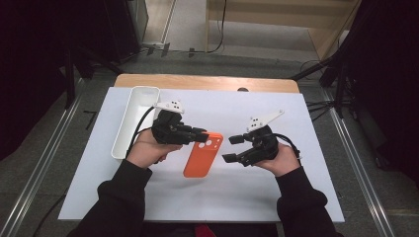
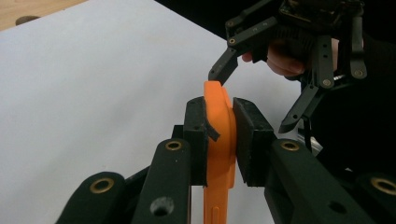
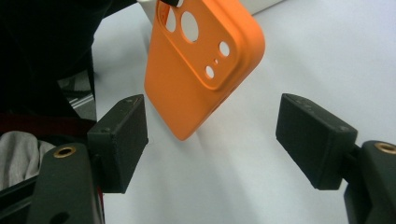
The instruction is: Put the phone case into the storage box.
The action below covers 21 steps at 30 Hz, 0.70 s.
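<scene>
From the high view, the left gripper [image 1: 200,134] pinches the orange phone case [image 1: 202,155] at its top edge. Its own view shows both pads clamped on the case. The right gripper [image 3: 212,140] stands spread, case just ahead.

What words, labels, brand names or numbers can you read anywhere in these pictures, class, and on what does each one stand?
None can be read.
The orange phone case held in the left gripper is plain, with camera cut-outs and no print.
The white tray and the white table sheet carry no writing.
</scene>
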{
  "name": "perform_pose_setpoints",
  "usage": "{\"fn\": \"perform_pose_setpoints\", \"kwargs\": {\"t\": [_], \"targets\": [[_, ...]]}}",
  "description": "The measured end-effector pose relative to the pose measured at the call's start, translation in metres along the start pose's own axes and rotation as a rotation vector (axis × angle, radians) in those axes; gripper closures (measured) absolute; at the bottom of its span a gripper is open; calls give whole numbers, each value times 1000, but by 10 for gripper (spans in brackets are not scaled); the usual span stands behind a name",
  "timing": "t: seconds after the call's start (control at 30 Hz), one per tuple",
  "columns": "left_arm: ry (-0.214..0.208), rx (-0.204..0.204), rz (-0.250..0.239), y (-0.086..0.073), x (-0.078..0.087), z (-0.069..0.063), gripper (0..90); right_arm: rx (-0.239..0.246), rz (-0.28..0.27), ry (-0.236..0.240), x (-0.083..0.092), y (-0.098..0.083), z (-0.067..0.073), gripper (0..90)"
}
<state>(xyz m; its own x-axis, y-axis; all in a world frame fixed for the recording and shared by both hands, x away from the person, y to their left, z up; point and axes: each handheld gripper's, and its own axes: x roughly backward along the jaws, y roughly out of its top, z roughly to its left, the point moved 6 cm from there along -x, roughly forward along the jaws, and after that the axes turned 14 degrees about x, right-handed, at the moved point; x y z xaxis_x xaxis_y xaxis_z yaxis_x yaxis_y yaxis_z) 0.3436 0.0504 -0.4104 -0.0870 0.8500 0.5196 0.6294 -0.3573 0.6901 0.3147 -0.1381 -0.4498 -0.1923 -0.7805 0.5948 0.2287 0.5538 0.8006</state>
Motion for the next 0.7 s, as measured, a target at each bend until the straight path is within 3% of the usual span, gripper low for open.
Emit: {"fn": "perform_pose_setpoints", "kwargs": {"t": [0.37, 0.7], "targets": [[-15, -32, 47, -6, -1, 2, 762, 35, 8, 43, -1, 0, 2, 264], [-59, -27, 85, -8, -4, -1, 762, 46, -9, 77, 2, 3, -3, 287]]}}
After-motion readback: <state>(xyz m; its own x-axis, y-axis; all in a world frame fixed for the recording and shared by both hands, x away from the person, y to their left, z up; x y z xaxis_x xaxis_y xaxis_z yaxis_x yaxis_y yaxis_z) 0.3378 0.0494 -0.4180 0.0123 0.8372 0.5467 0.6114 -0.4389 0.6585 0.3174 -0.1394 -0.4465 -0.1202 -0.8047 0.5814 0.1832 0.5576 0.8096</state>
